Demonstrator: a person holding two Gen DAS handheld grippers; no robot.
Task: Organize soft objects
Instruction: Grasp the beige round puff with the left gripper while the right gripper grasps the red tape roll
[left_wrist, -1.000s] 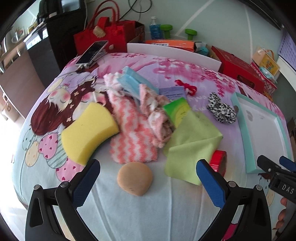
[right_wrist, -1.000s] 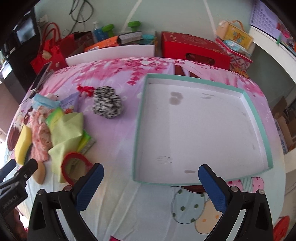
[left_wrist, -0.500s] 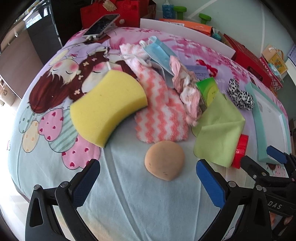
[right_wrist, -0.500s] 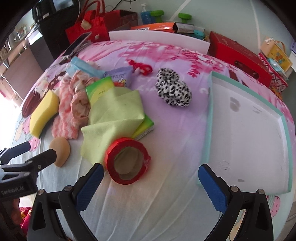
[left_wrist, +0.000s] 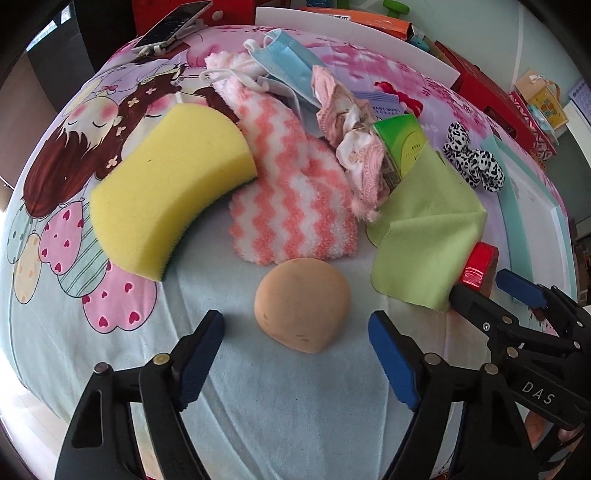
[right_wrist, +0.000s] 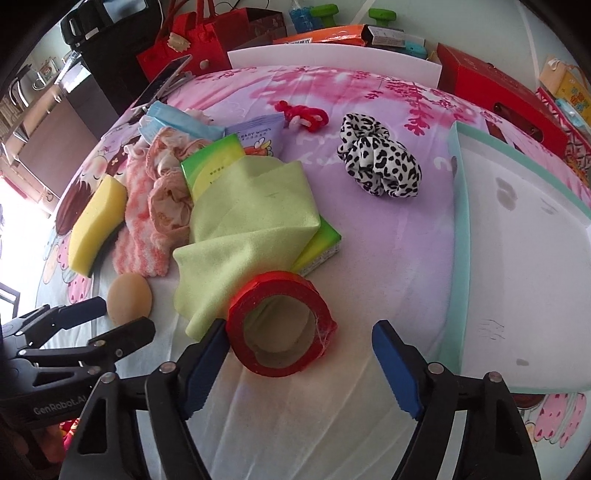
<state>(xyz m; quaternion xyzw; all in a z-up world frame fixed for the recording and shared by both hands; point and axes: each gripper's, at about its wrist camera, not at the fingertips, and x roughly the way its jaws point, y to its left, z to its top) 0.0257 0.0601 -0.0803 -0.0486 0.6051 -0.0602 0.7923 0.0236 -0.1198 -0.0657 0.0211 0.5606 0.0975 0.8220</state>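
A beige round puff (left_wrist: 303, 308) lies on the bedsheet between the fingers of my left gripper (left_wrist: 295, 326). Its jaws are closing and neither pad touches the puff. My right gripper (right_wrist: 301, 332) straddles a red tape roll (right_wrist: 280, 284); its jaws are closing too, the left pad right at the roll's side, the right pad apart. Behind lie a yellow sponge (left_wrist: 166, 206), a pink zigzag sock (left_wrist: 291, 206), a green cloth (left_wrist: 424, 236), a pink frilly cloth (left_wrist: 351, 129), a blue face mask (left_wrist: 288, 62) and a spotted scrunchie (right_wrist: 380, 166).
A white tray with a teal rim (right_wrist: 458, 229) lies to the right. A green tissue pack (right_wrist: 214, 162), a wipes pack (right_wrist: 258, 136) and a red hair tie (right_wrist: 303, 114) sit further back. A phone (left_wrist: 173, 22), a red bag (right_wrist: 195, 40) and a red box (right_wrist: 495, 88) stand beyond the bed.
Both grippers came down and tilted toward the bed. The left closed in on the puff, the right swung left from the tray to the tape roll. Both pairs of jaws have narrowed.
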